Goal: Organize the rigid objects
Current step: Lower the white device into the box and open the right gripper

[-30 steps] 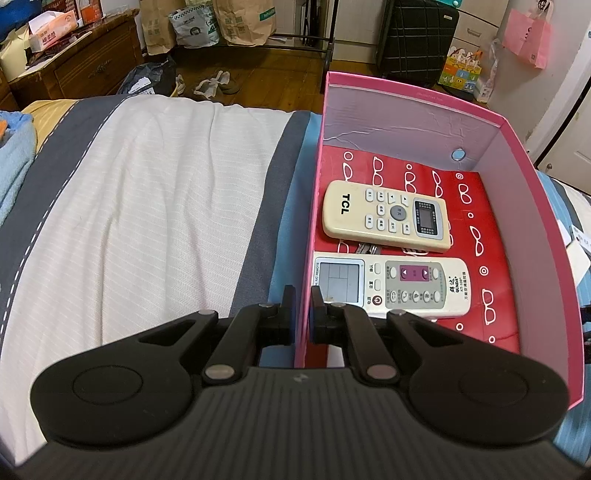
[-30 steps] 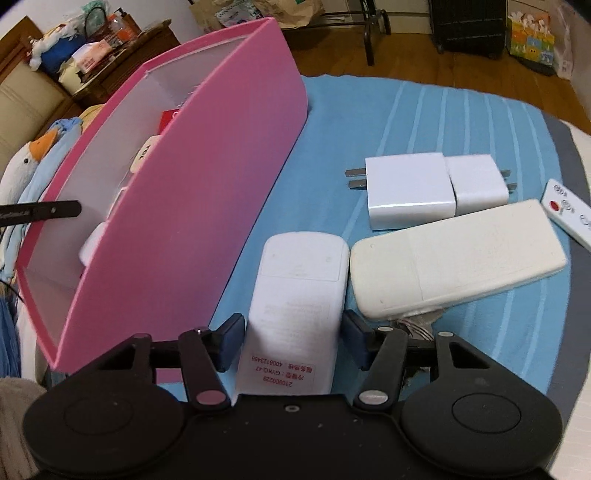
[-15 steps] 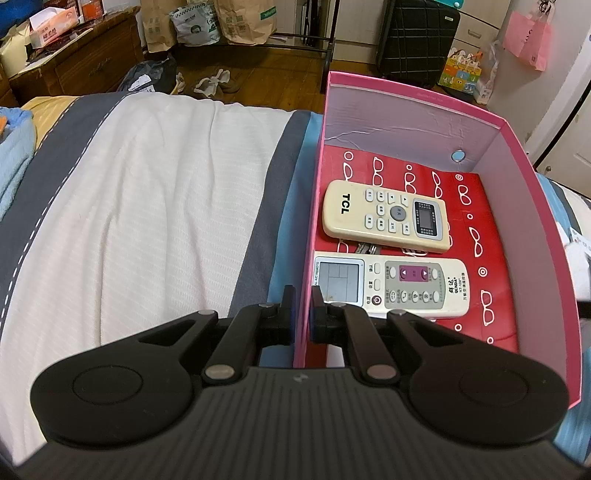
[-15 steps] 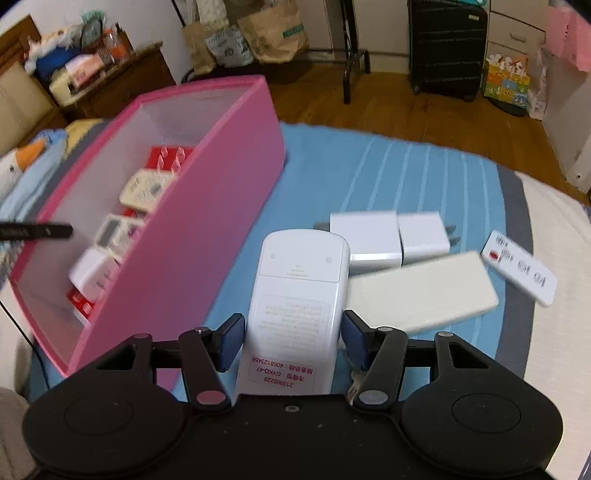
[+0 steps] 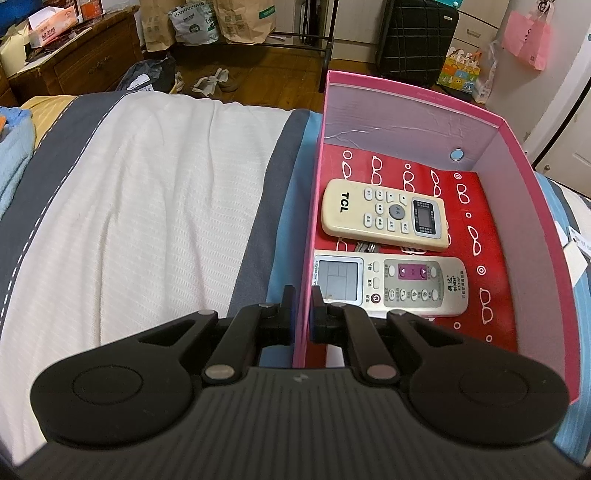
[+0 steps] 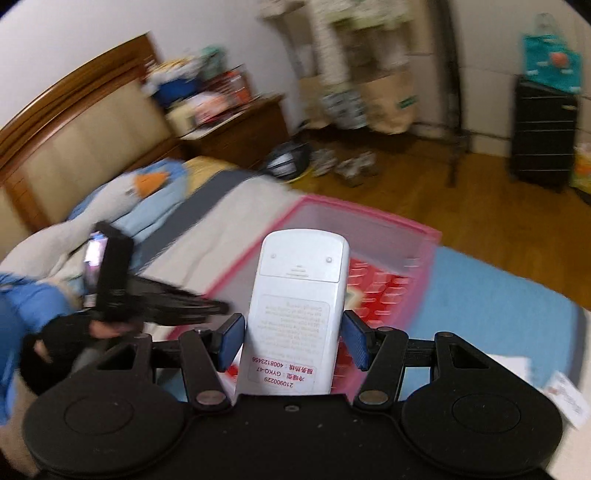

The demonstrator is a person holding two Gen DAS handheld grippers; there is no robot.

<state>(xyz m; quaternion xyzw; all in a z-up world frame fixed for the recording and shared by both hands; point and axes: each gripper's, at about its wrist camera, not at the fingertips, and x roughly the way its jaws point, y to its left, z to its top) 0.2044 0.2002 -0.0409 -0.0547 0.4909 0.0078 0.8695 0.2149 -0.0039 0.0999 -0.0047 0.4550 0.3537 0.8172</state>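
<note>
One pink box (image 5: 532, 236) on the bed (image 5: 147, 206), holding two remotes: a cream one (image 5: 384, 214) and a white one (image 5: 391, 286). Left gripper (image 5: 300, 314): clamped tight on the box's near wall. Right gripper (image 6: 293, 341): jaws pressed on a third remote (image 6: 295, 314), back side up, held in the air above the box.

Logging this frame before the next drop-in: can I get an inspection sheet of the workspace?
Surface: bed with a white, grey and blue striped cover.
Job's things: pink box holds a TCL remote and a grey-white remote, face up, side by side; white remote, back side up, carried above the box.
Clutter: paper slips on the cover at the right.
Grippers: left gripper shut on the box's left wall; right gripper shut on the white remote.
Cables: nothing seen.
Surroundings: wooden dresser, paper bags, black suitcase, shoes on the floor.
</note>
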